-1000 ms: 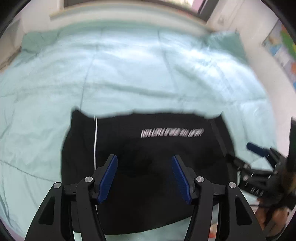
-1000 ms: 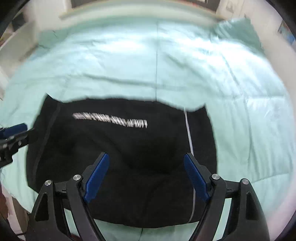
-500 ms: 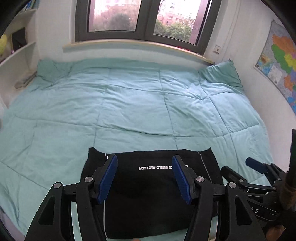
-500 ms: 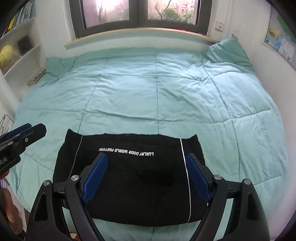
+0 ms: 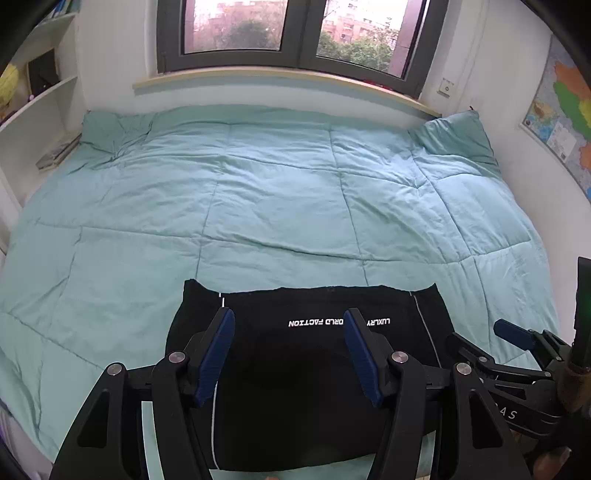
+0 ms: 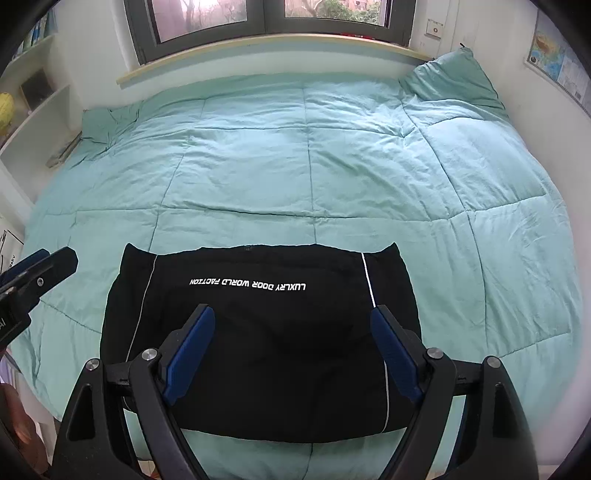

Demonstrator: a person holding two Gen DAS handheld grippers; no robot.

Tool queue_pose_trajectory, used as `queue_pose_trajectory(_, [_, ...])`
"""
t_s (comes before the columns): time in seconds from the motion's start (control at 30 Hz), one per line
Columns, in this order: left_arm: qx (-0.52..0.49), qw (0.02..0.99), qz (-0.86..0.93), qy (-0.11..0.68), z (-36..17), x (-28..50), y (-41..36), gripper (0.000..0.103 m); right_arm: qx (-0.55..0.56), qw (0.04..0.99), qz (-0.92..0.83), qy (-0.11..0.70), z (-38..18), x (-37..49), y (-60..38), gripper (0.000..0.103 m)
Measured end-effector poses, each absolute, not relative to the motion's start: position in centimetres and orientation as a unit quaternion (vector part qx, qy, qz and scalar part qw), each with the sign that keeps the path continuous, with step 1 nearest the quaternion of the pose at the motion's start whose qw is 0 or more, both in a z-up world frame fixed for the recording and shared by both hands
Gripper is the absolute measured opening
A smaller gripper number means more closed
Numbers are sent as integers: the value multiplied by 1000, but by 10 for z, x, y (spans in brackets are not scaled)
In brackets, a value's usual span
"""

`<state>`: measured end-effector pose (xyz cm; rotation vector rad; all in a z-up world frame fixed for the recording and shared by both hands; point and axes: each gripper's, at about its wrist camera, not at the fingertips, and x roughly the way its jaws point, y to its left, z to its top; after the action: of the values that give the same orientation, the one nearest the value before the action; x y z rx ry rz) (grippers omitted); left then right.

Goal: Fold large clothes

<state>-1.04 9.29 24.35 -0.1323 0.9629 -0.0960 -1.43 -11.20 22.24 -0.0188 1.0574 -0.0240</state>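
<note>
A mint-green quilted duvet [image 6: 332, 177] covers the bed and fills most of both wrist views, running back to a window [image 5: 291, 33] and its pale sill, with a white shelf unit [image 5: 40, 110] off the duvet's left edge and a wall map [image 5: 561, 122] off its right. A matching pillow [image 6: 454, 77] sits propped at the duvet's far right corner. On the near edge of the duvet, well apart from the pillow, lies the black garment [image 6: 266, 332], folded into a compact rectangle with white piping down each side and a line of white lettering [image 6: 247, 285] across its far portion. The left gripper [image 5: 288, 354] hovers above the garment with its blue-padded fingers spread wide and nothing between them; the right gripper [image 6: 291, 347] hangs likewise over it, jaws apart and empty. Judging from the tidy, flat bundle and both tools free of cloth, the folding appears essentially complete; at most a final smoothing or one more fold may remain, though whether layers beneath are even cannot be told from these views.
</note>
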Motion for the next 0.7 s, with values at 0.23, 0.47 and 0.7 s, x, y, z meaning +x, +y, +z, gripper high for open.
queue_pose_trajectory(0.23, [-60,881,-52,466,240,-10,91,63,-13,860,-9,510,219,-17,-106,87])
queue_pose_trajectory(0.47, [-66,879,-60,469,236,-11,90,63,-8,858,-10,514,218,-17,-107,87])
queue_pose_trajectory(0.7, [-66,878,-63,470,234,-12,88,63,-7,856,-8,517,215,-18,-108,87])
